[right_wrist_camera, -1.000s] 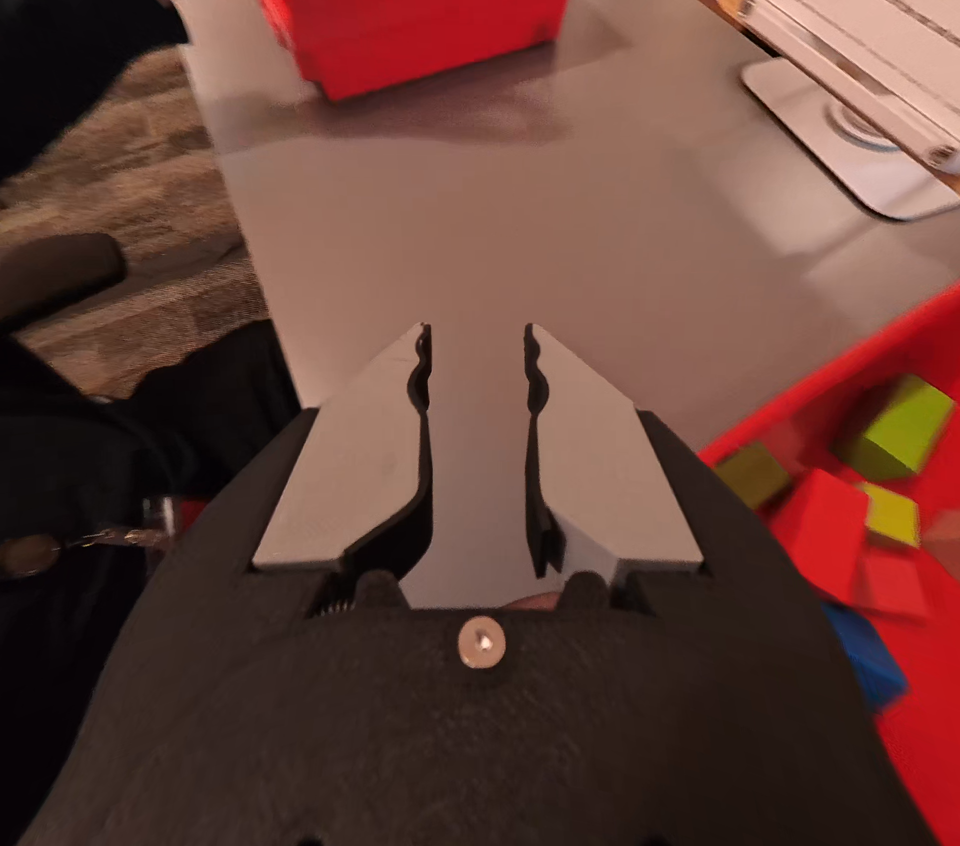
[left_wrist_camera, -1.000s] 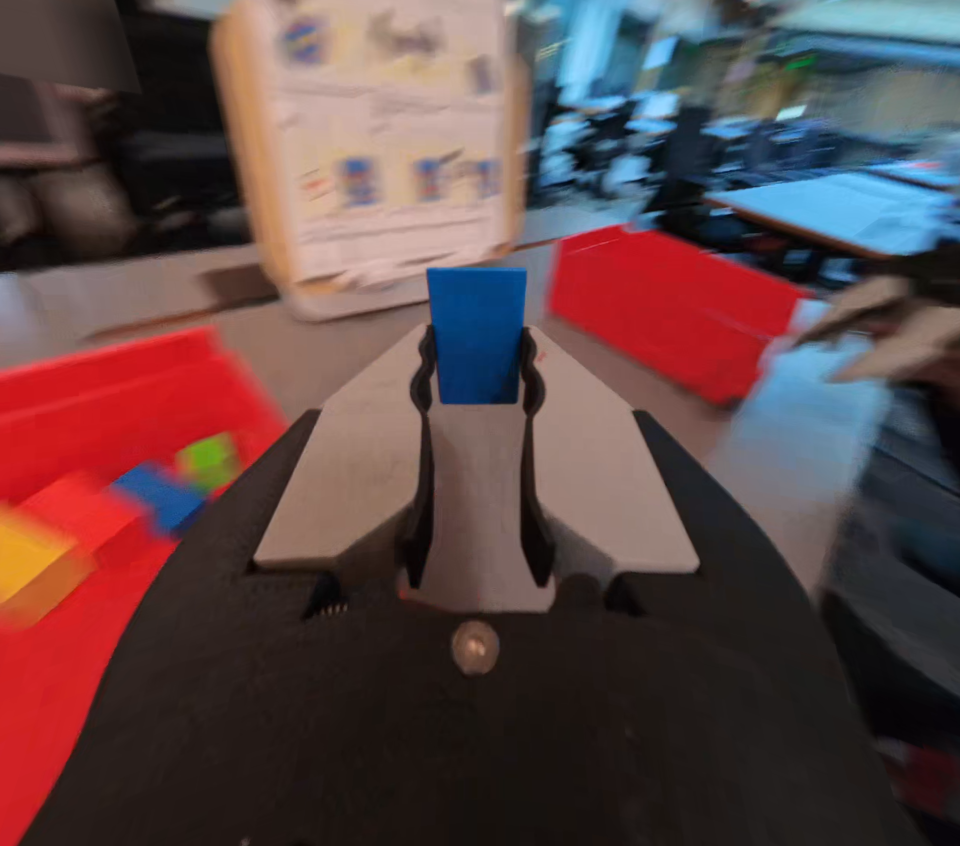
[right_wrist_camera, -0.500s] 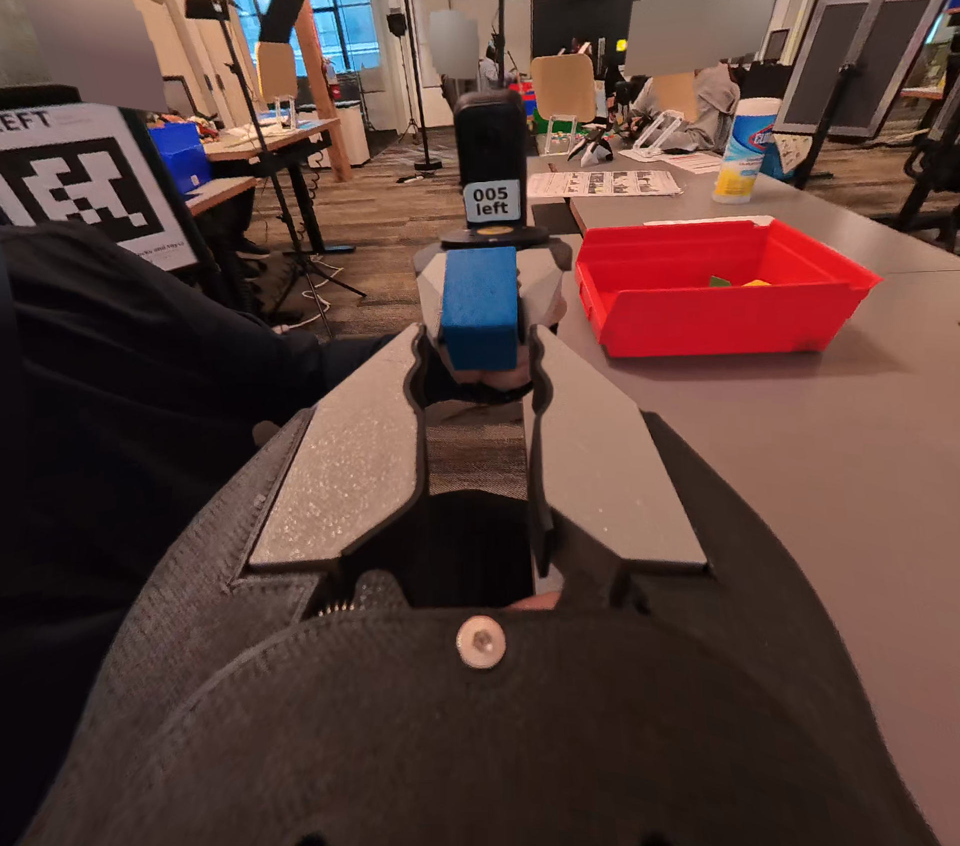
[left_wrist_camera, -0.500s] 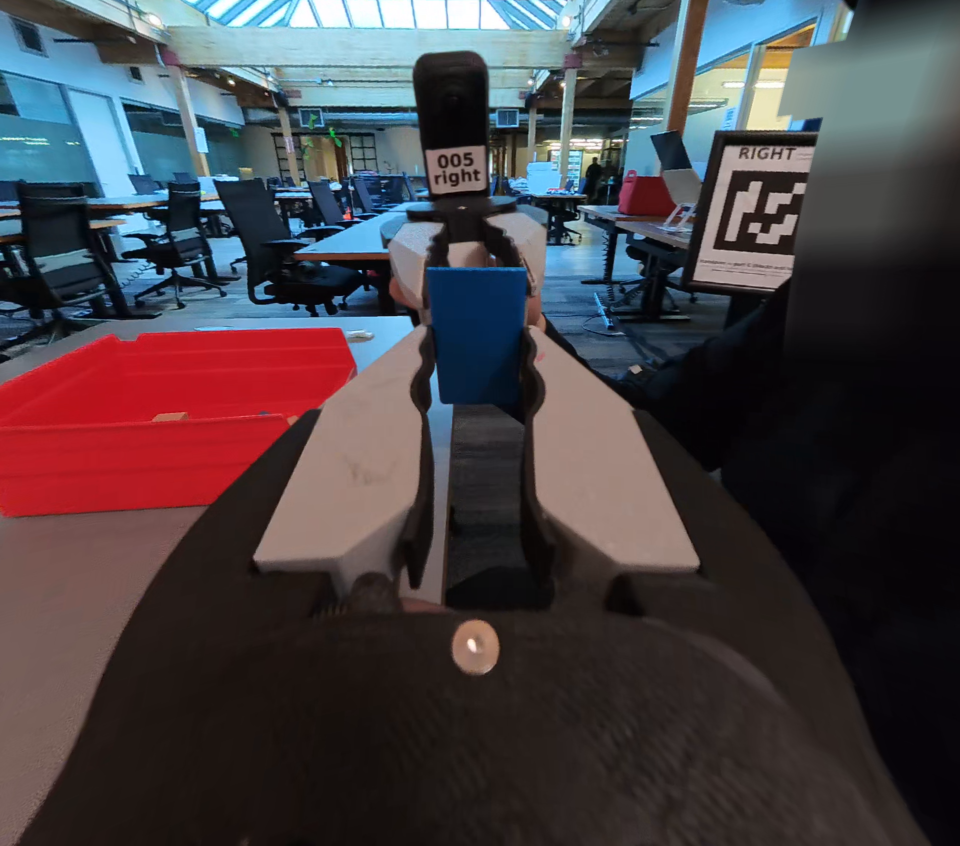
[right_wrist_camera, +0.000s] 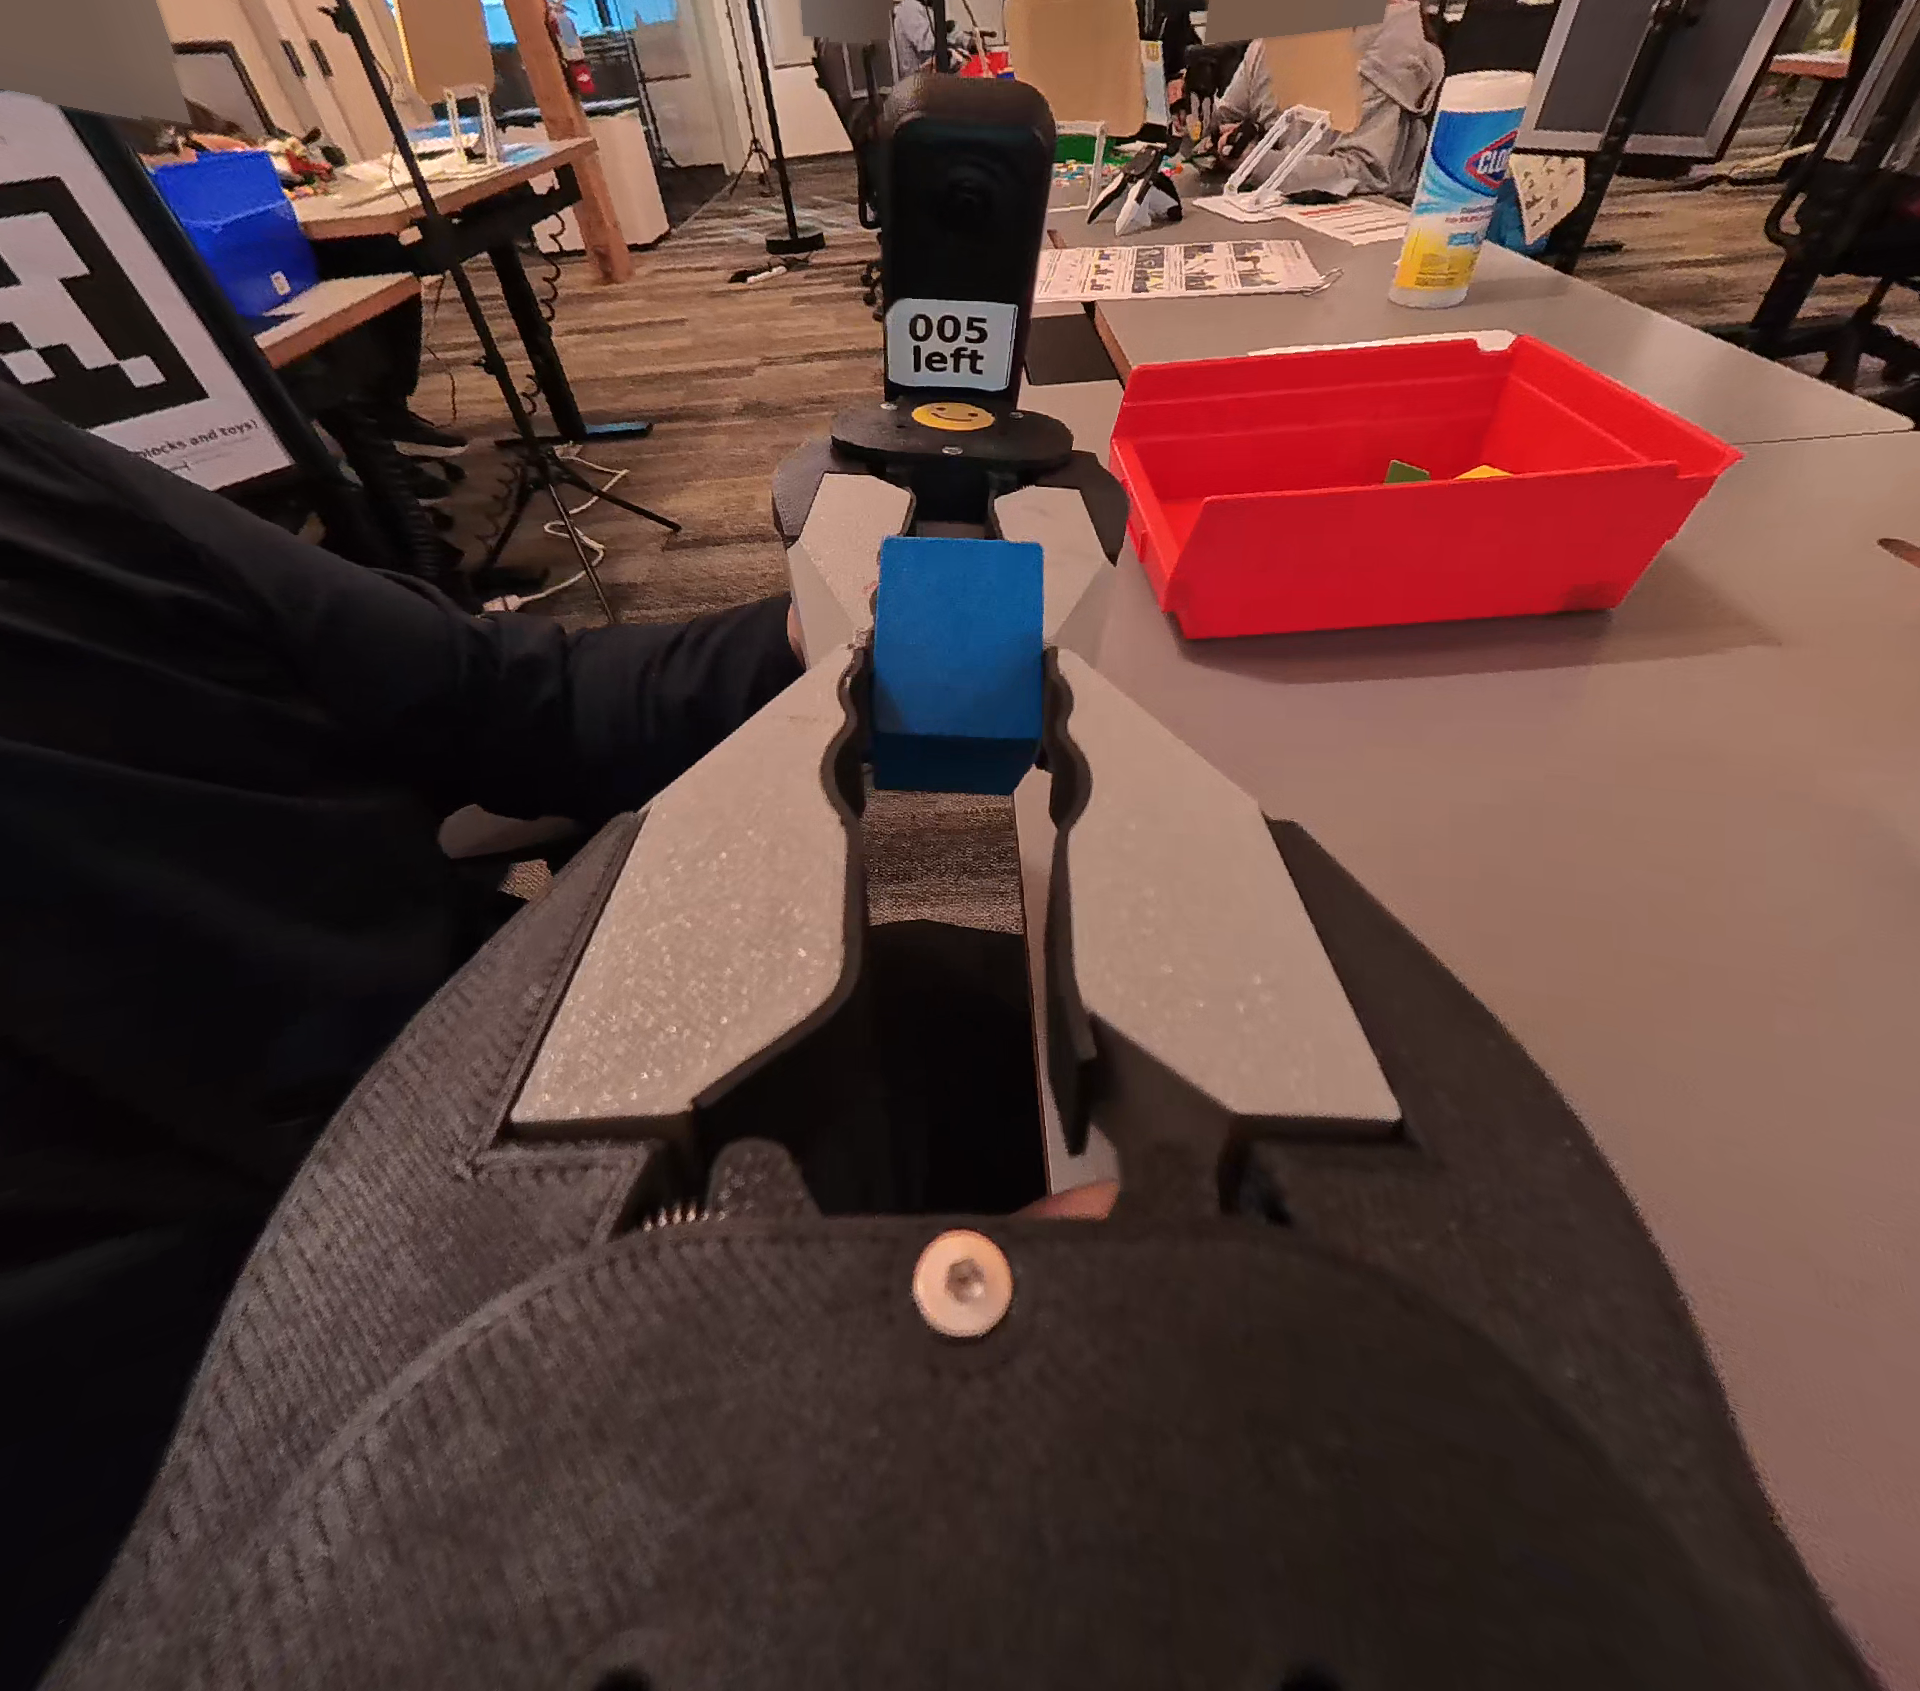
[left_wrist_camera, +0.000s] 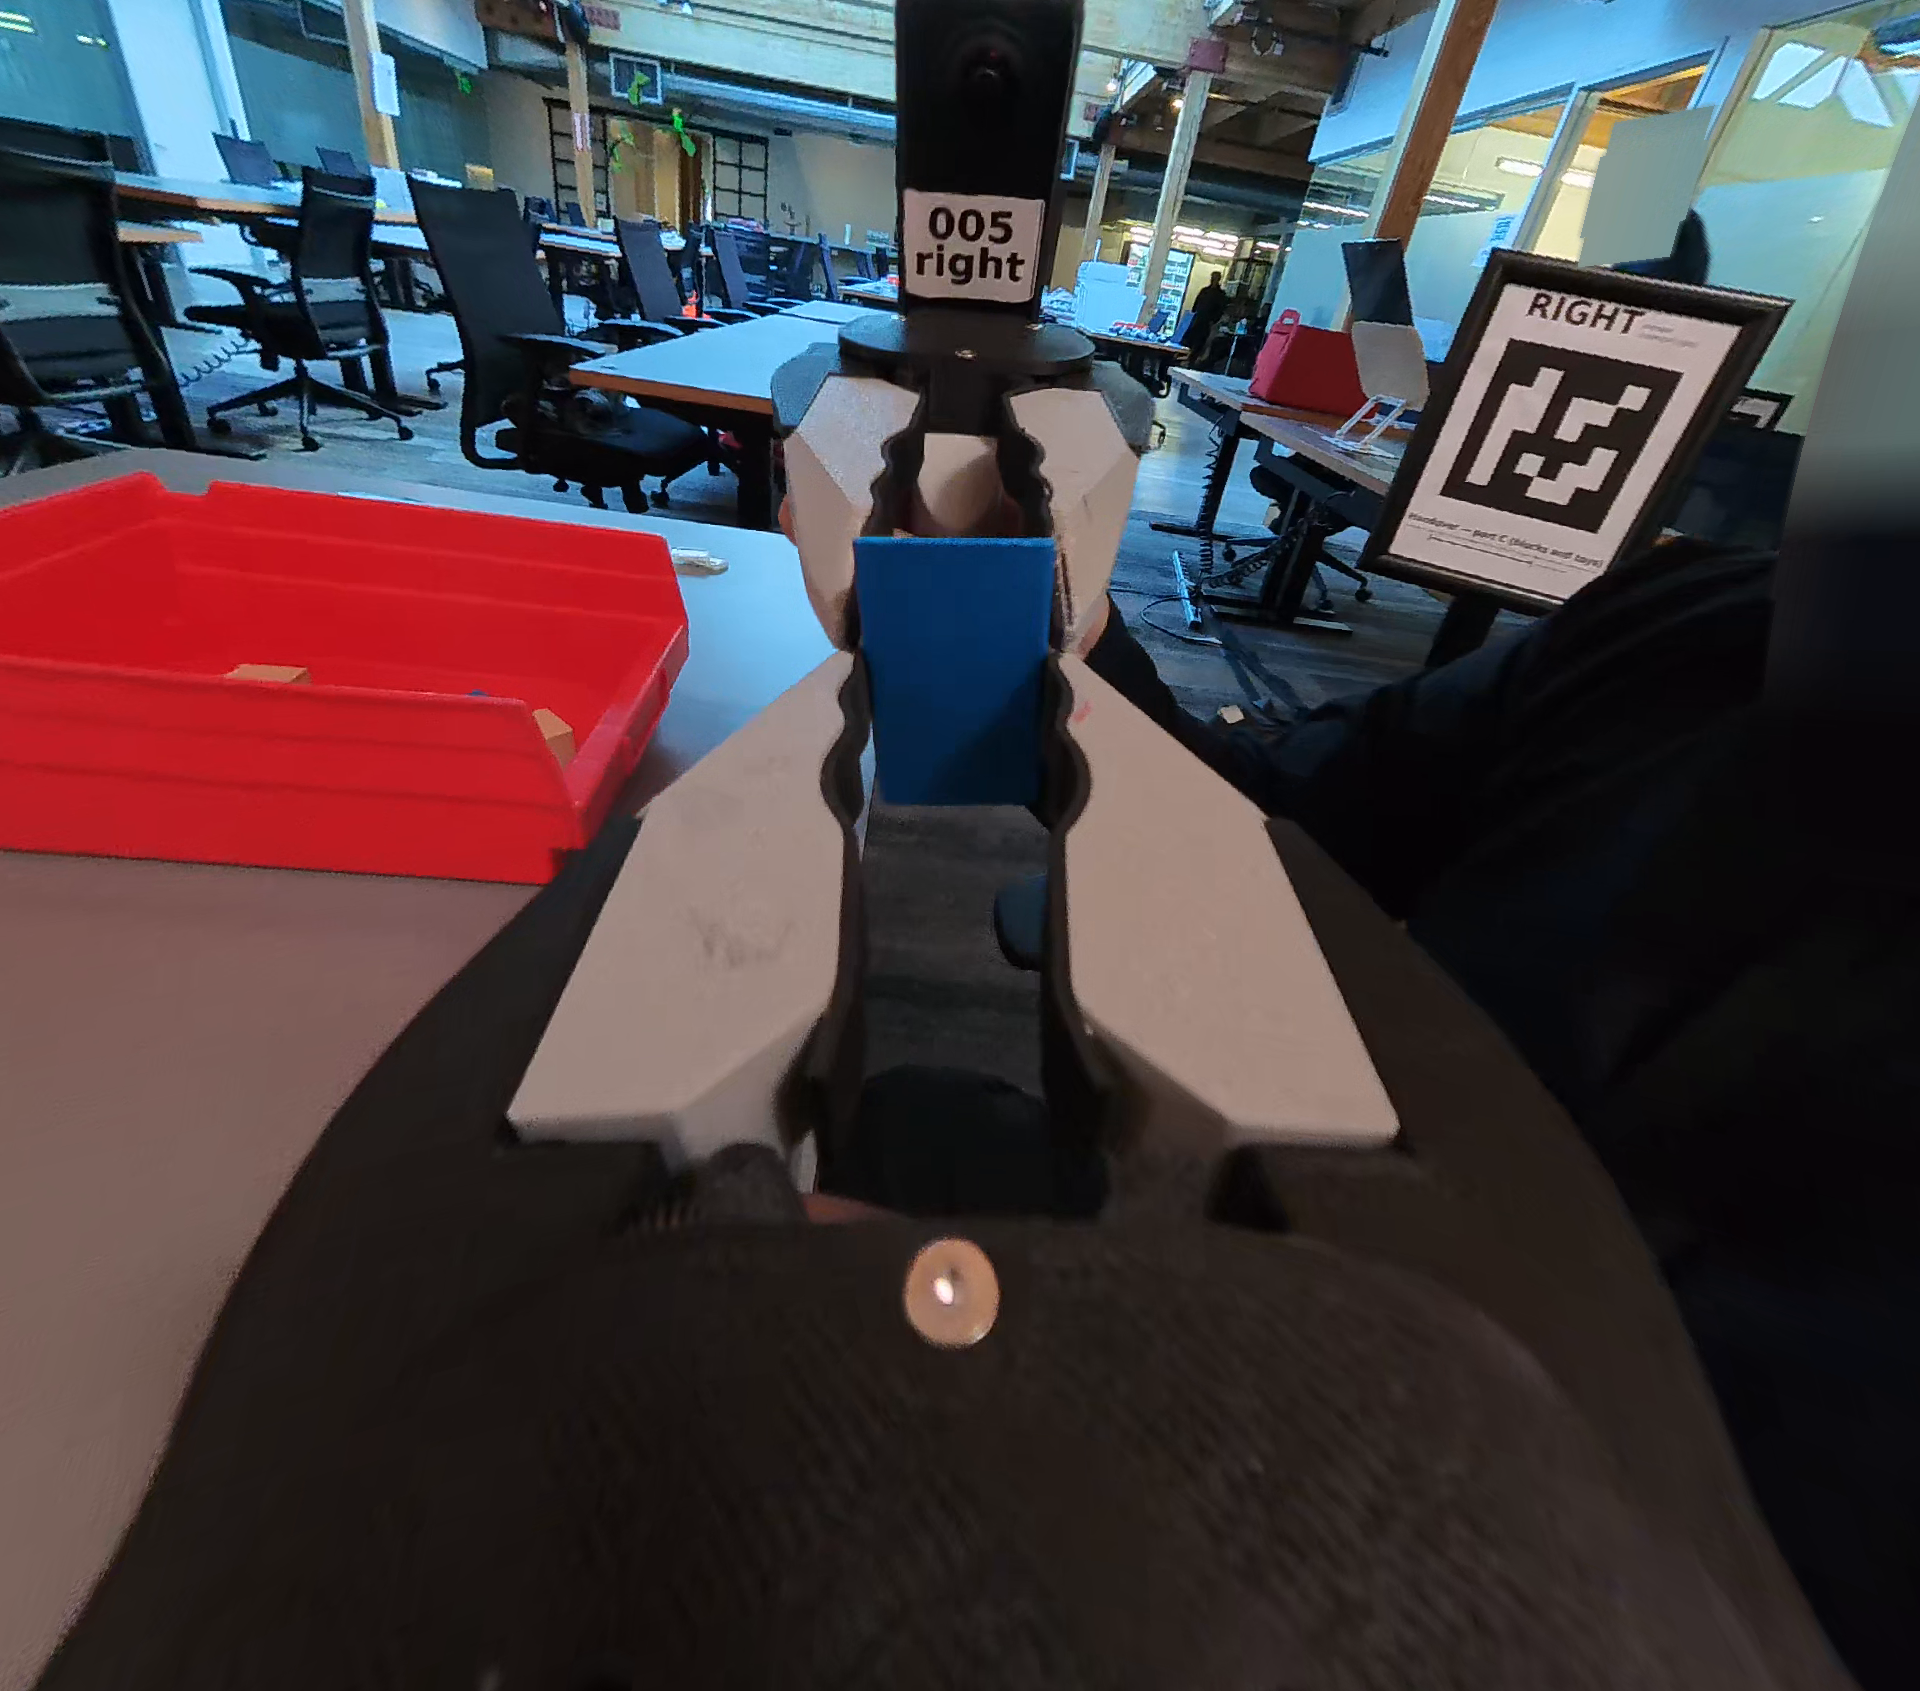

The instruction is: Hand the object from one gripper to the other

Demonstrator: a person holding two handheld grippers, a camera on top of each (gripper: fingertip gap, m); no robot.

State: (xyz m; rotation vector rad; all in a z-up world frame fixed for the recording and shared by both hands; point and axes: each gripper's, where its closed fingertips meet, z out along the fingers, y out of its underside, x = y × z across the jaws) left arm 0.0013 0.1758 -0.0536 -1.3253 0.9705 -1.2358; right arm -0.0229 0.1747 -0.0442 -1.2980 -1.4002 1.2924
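Observation:
A blue block (left_wrist_camera: 951,675) is held in the air between the two grippers, which face each other tip to tip. My left gripper (left_wrist_camera: 951,691) is shut on one end of it. My right gripper (right_wrist_camera: 951,711) is open, and its jaws stand close on either side of the block's other end (right_wrist_camera: 956,654). In the left wrist view the right gripper (left_wrist_camera: 961,498) shows just behind the block. In the right wrist view one of the left gripper's fingers (right_wrist_camera: 836,540) shows behind the block. Whether the right jaws touch the block is unclear.
A grey table (left_wrist_camera: 208,1018) holds a red bin (left_wrist_camera: 312,706) to the left. In the right wrist view the other red bin (right_wrist_camera: 1403,540) with a few blocks sits to the right on the table (right_wrist_camera: 1558,810). The person's dark sleeve (right_wrist_camera: 312,706) lies below left. A framed marker board (left_wrist_camera: 1558,436) stands behind. The grippers are tip to tip, or close to it.
Both grippers swung up from the table to face each other. In the last half second they closed the distance, so the block's free end now sits between the right jaws.

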